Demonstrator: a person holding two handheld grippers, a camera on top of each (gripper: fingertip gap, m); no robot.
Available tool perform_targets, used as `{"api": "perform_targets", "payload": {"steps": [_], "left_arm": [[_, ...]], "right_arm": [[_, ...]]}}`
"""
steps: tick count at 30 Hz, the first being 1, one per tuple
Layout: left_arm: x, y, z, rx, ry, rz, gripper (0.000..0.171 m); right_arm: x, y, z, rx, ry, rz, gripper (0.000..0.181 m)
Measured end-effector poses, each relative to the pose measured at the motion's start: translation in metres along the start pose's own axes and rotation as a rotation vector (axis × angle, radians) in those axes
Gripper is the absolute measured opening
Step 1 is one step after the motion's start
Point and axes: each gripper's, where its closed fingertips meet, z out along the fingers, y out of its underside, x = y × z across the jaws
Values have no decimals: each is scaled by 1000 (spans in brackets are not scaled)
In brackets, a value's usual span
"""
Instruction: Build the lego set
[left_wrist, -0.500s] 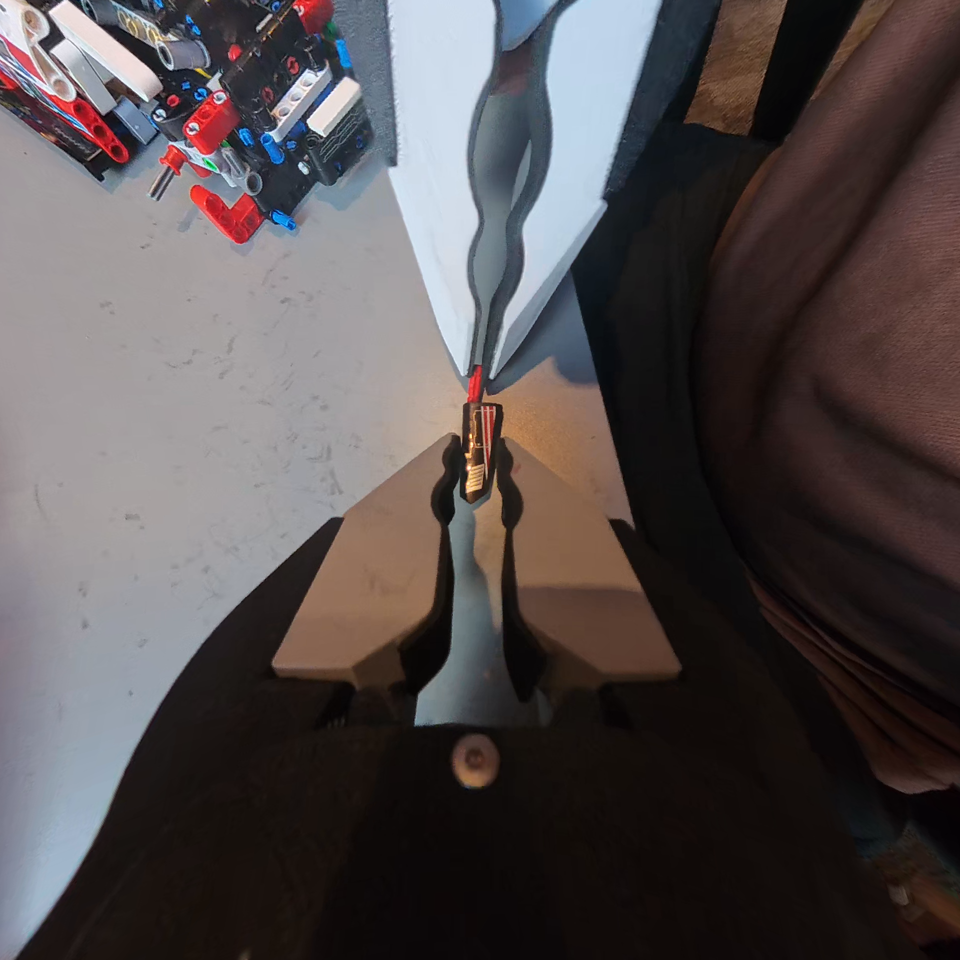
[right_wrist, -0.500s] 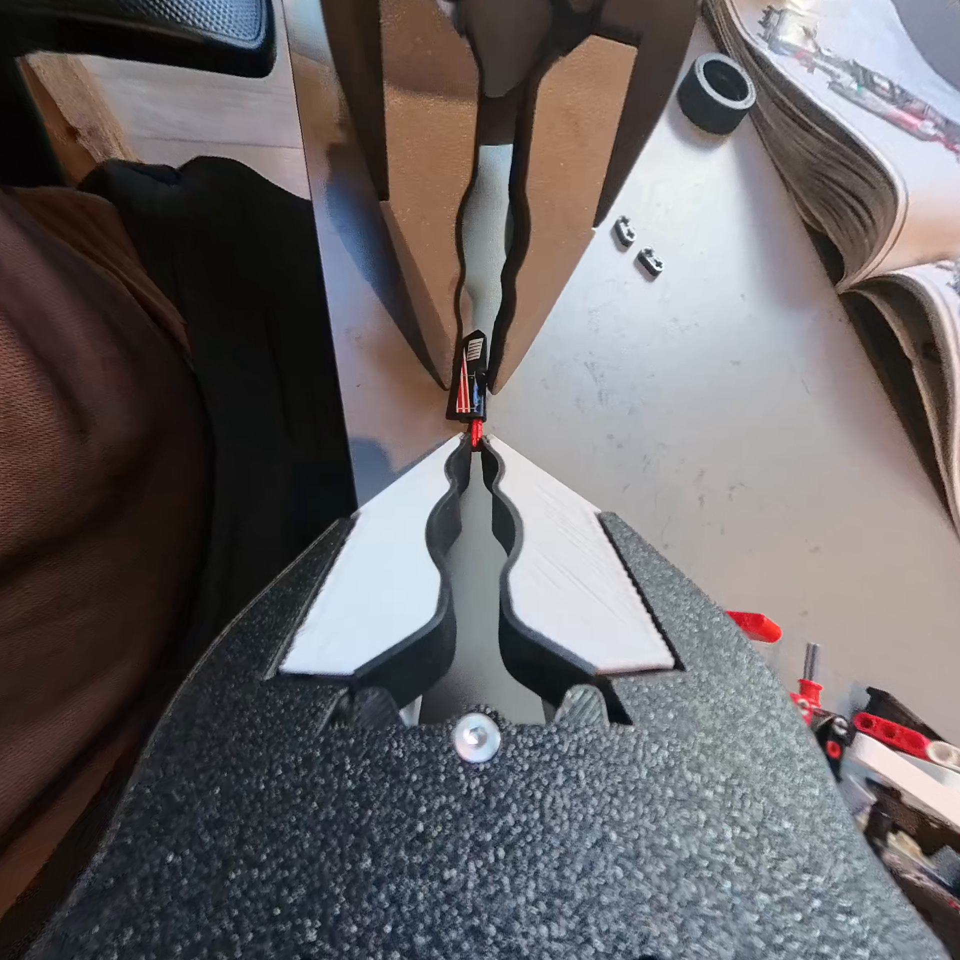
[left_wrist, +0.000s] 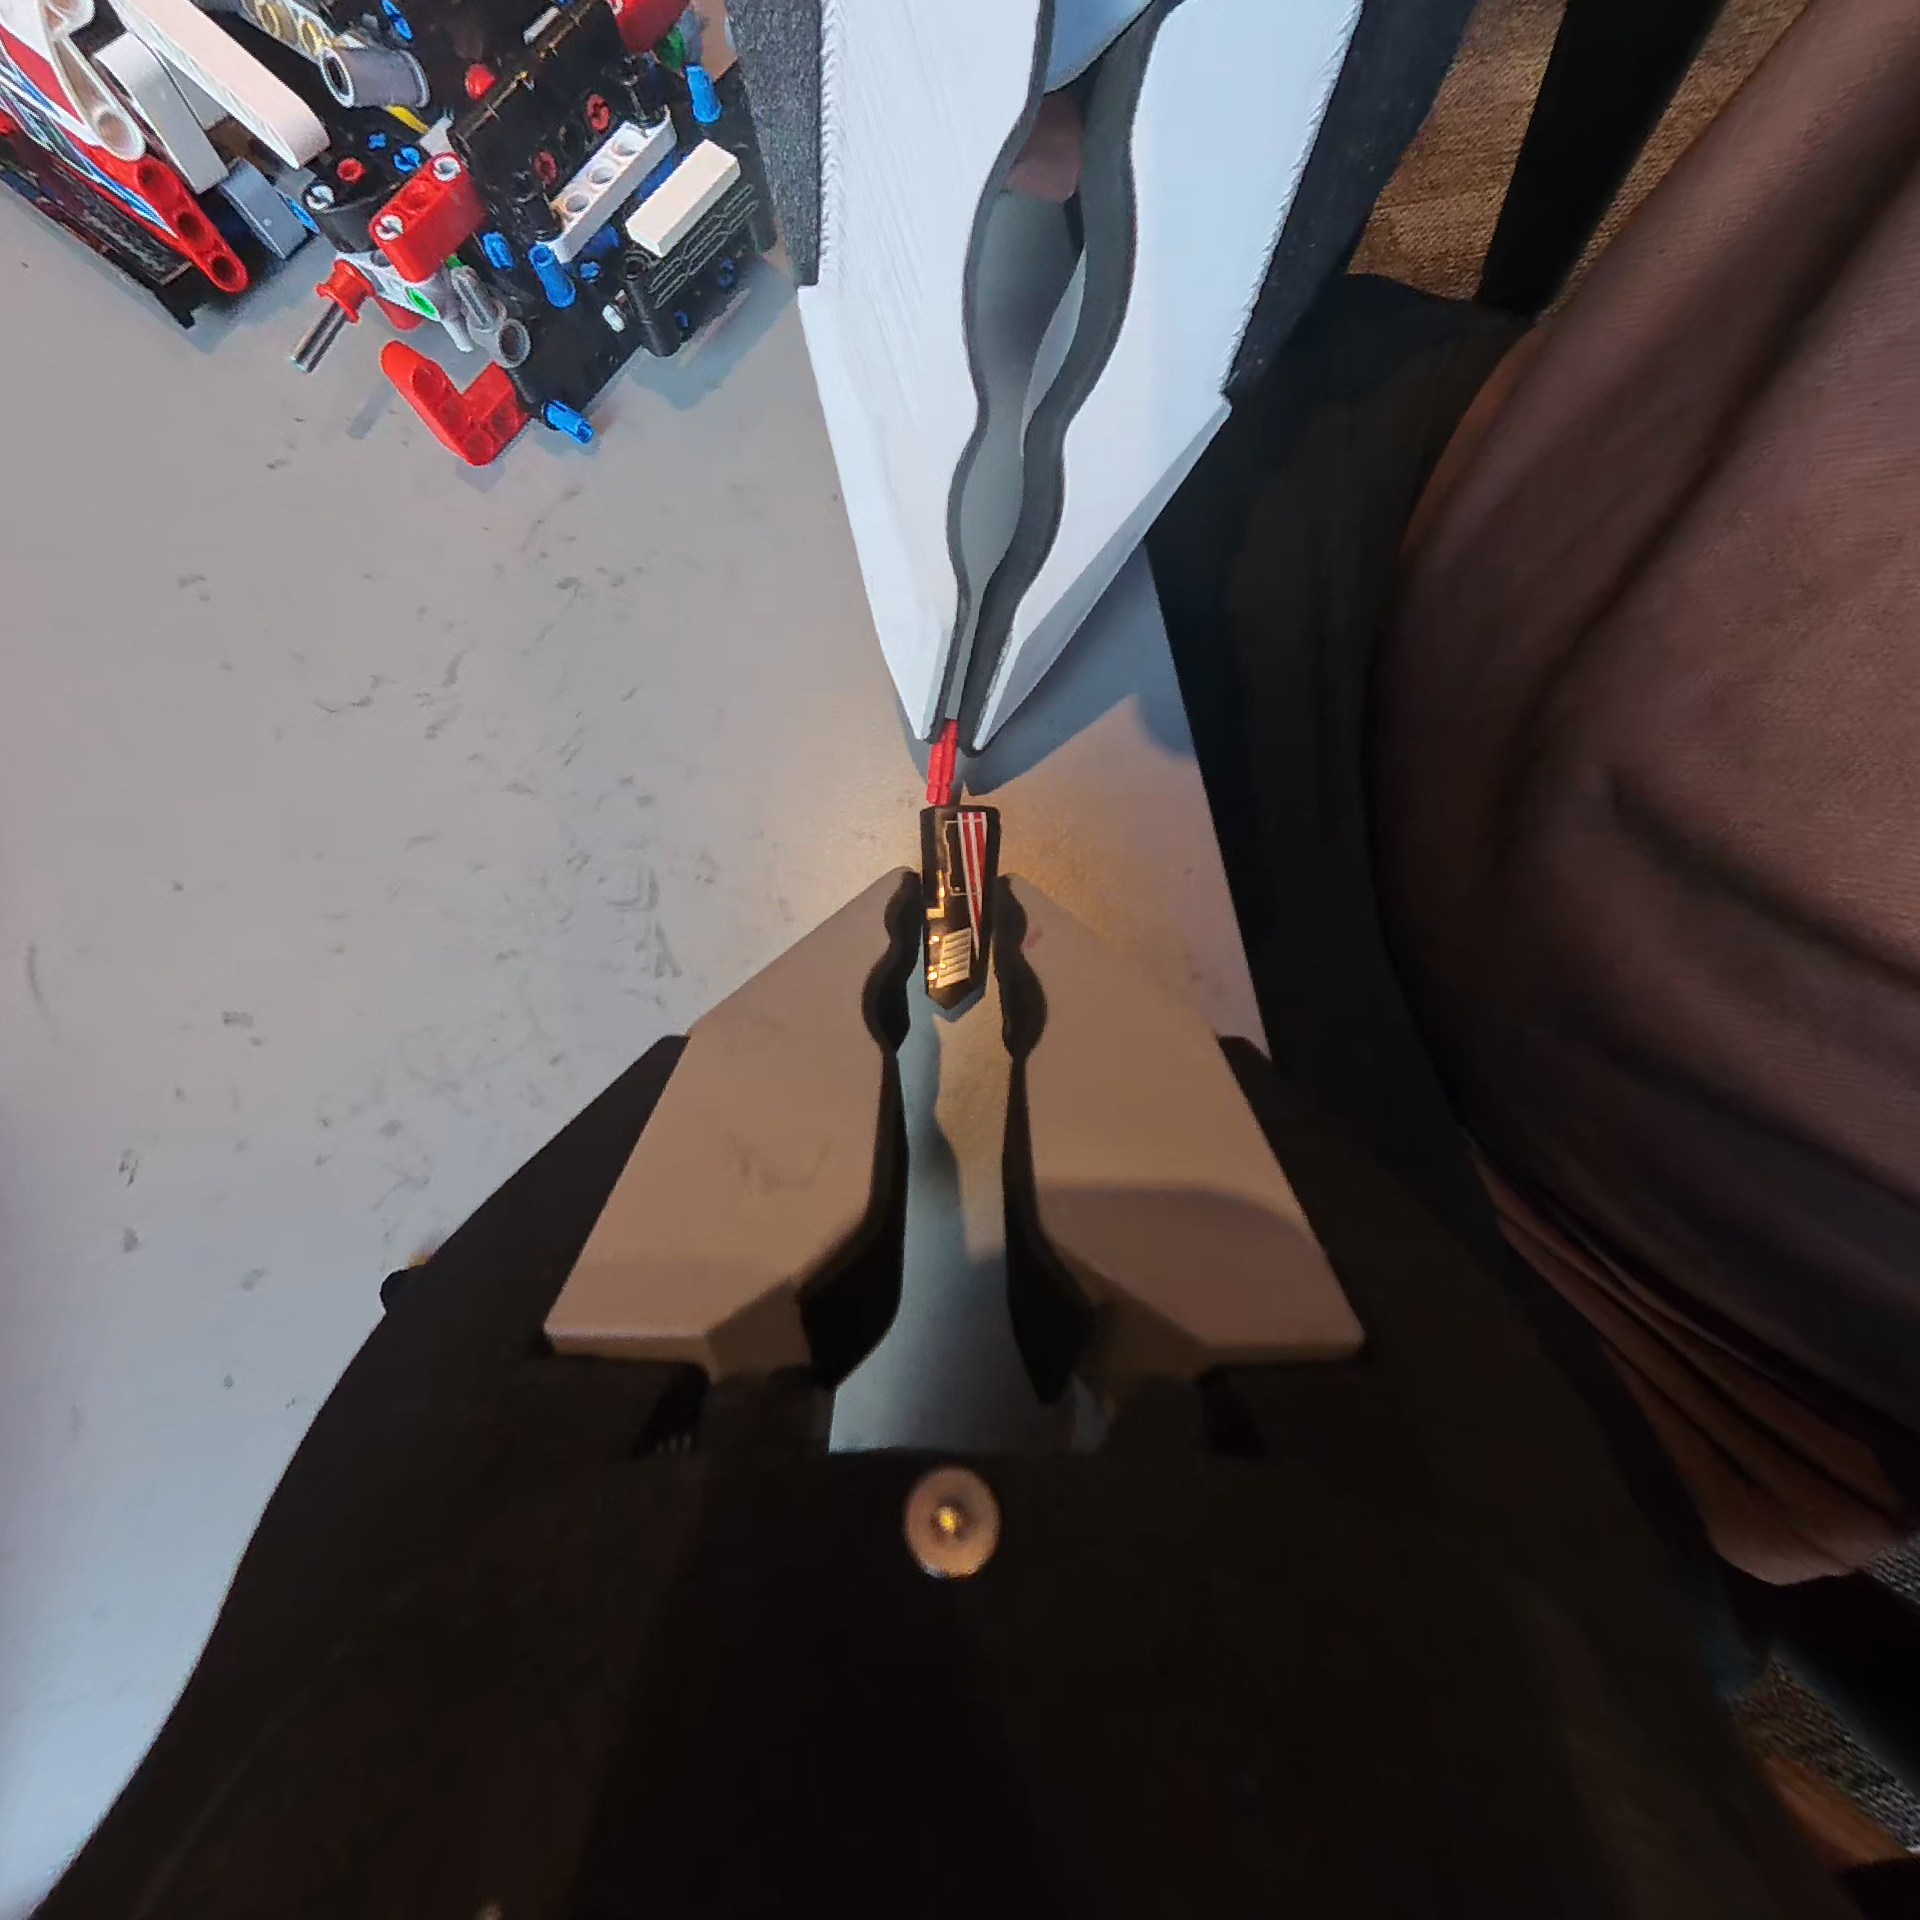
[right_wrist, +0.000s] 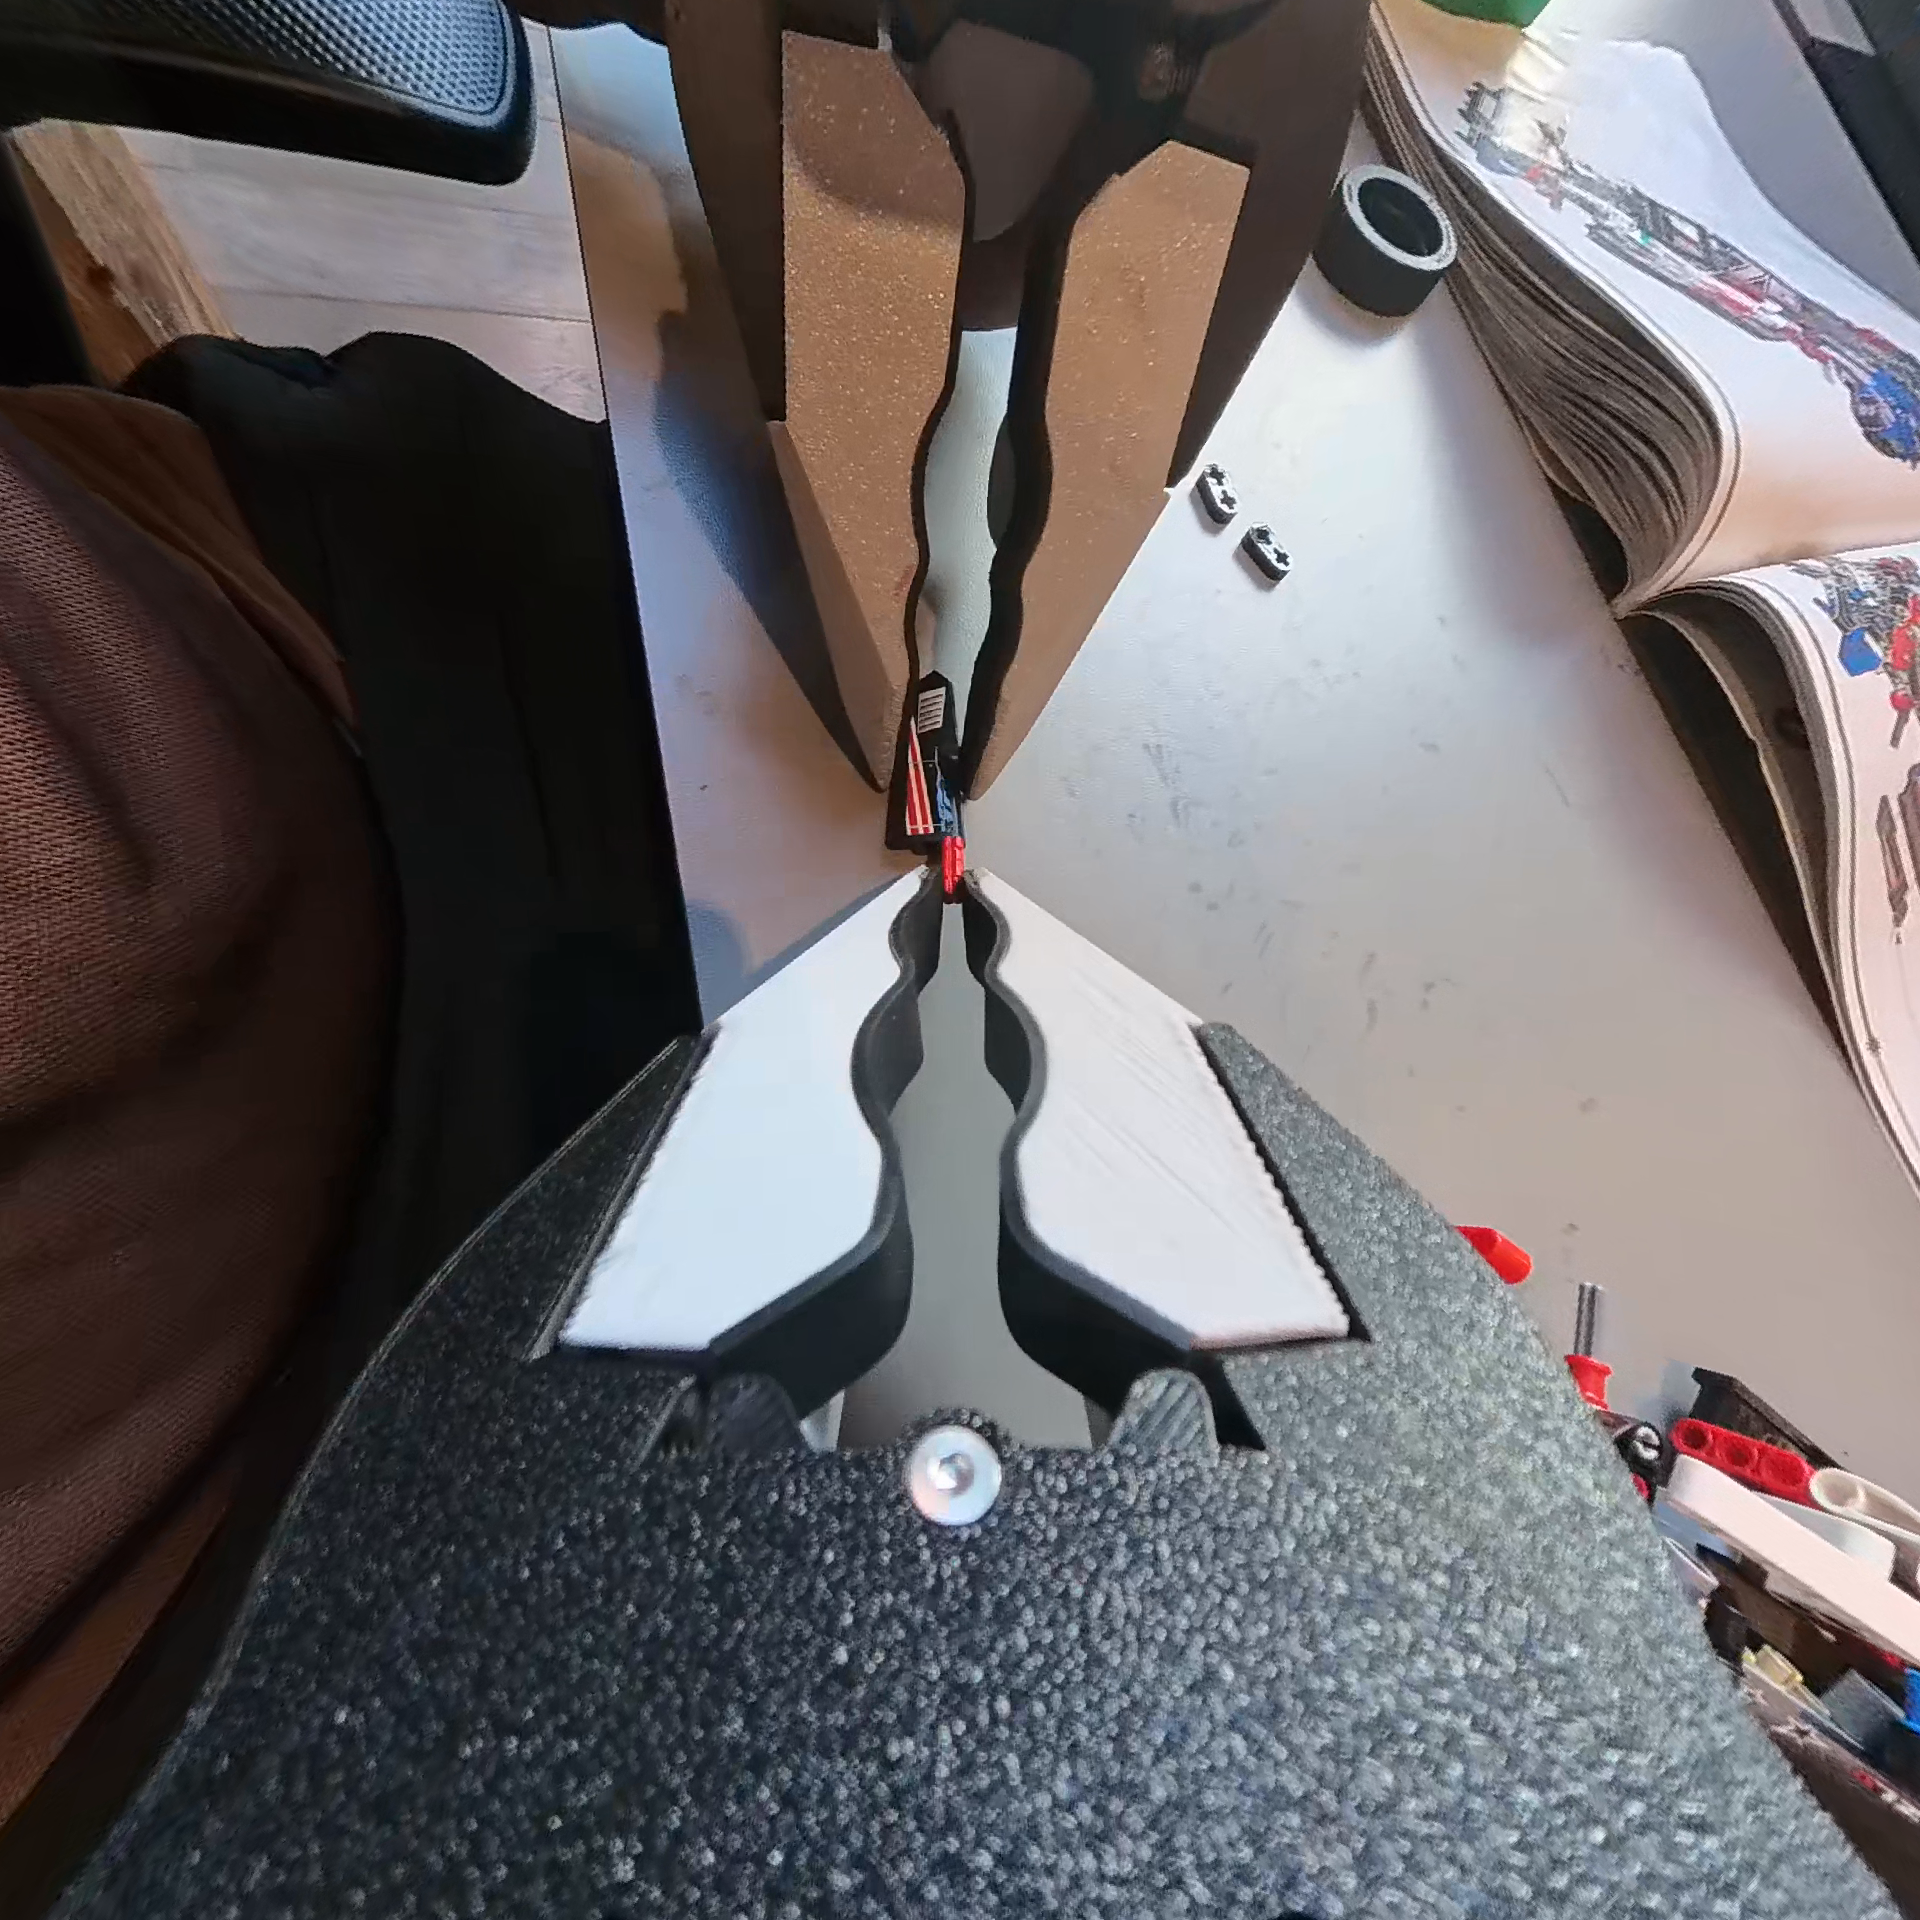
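Above the near edge of the grey table (left_wrist: 364, 831), the left gripper (left_wrist: 958, 914) is pinching a black printed panel piece (left_wrist: 958, 909) between its narrowed fingertips, while the right gripper (right_wrist: 948, 883) is clamping a small red pin (right_wrist: 950, 860) at its very tips. Compared with half a second ago, both are keeping their grip, and the pin's free end is touching the panel's end. Far left, the part-built Lego model (left_wrist: 499, 208) is sitting on the table; two small black pieces (right_wrist: 1242, 520) are lying beside the open instruction booklet (right_wrist: 1766, 364).
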Motion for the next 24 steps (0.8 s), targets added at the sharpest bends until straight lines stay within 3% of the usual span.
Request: {"api": "perform_targets", "payload": {"steps": [15,24], "left_arm": [[0,0,0,5,5,-9,10],[0,0,-1,-15,-51,30,10]], "right_arm": [[-1,4,4,-31,-22,27,4],[0,6,4,-28,-157,318,4]]}}
